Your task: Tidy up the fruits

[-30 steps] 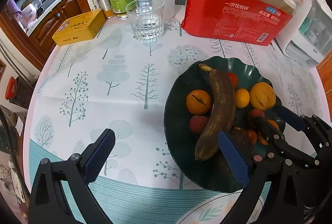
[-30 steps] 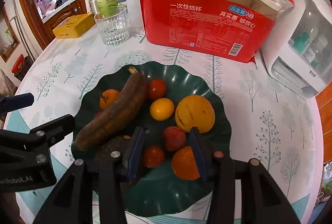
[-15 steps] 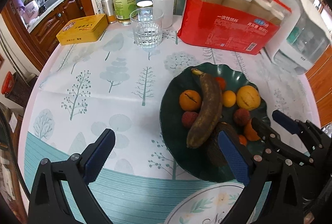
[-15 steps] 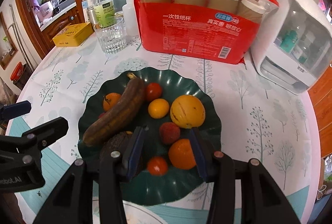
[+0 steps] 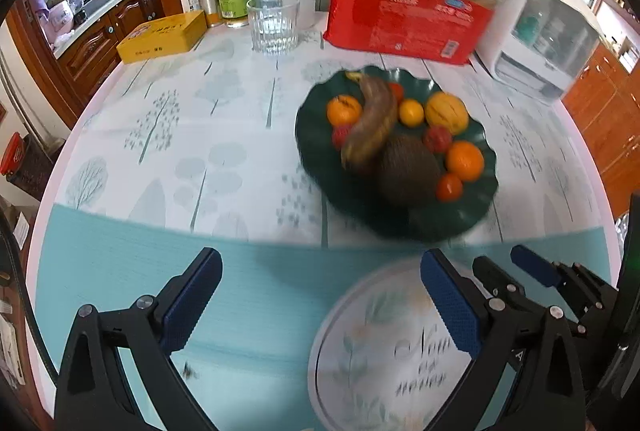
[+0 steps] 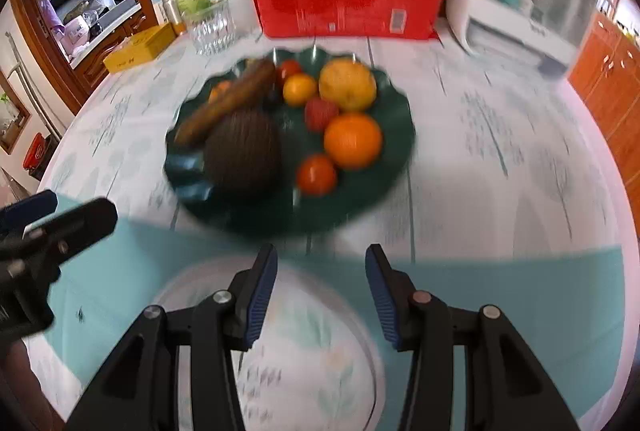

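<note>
Orange round fruit (image 6: 353,140) at twelve o'clock suits the half-spread, empty right gripper (image 6: 321,291): approach slowly, straddle squarely; the left gripper (image 5: 320,305) hangs wide.

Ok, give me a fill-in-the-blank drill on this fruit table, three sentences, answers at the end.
1. All the fruit sits on the dark ___ plate.
2. The banana lies beside the dark brown avocado, and its peel is mostly ___.
3. The right gripper hangs over the white floral plate, open and holding ___.

Missing words: green; brown; nothing
</note>
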